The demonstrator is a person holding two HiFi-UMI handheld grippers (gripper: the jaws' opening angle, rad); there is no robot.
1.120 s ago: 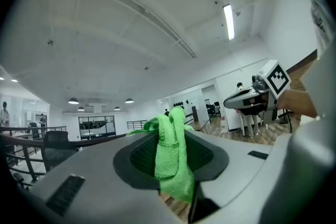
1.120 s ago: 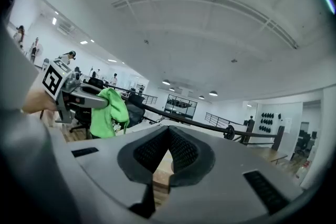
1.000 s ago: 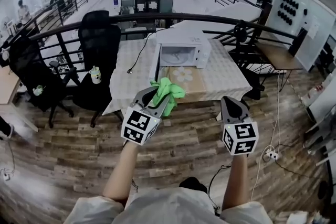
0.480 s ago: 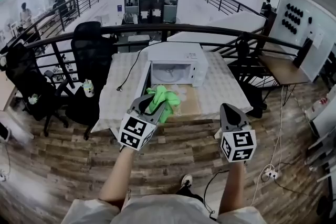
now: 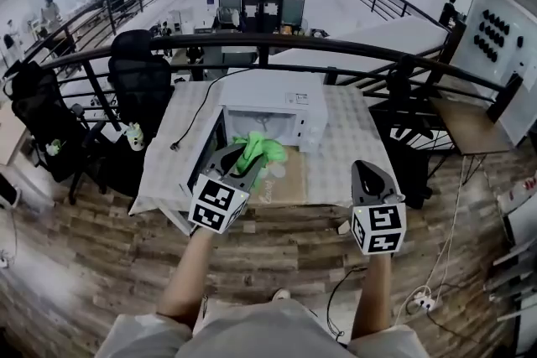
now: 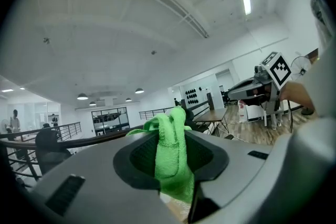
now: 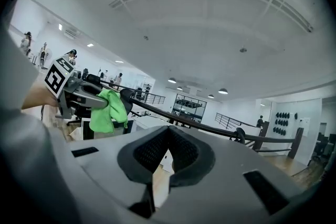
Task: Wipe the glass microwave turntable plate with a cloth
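Observation:
My left gripper (image 5: 249, 157) is shut on a bright green cloth (image 5: 257, 149), held in the air over the near edge of the table (image 5: 344, 148). The cloth (image 6: 171, 157) fills the space between the jaws in the left gripper view. A white microwave (image 5: 277, 106) stands on the table with its door (image 5: 207, 148) swung open to the left. In front of it lies a pale glass plate (image 5: 277, 171) on a brown mat, mostly hidden behind the cloth. My right gripper (image 5: 367, 170) is shut and holds nothing; it hovers to the right, short of the table.
A black railing (image 5: 352, 46) runs behind the table. Black office chairs (image 5: 138, 84) stand at the left, with a bottle (image 5: 134, 136) beside them. A black power cord (image 5: 195, 117) trails over the tablecloth. Wooden floor lies beneath me.
The view has moved closer to the table and the microwave. Both grippers keep the same pose, and the left one still carries the cloth.

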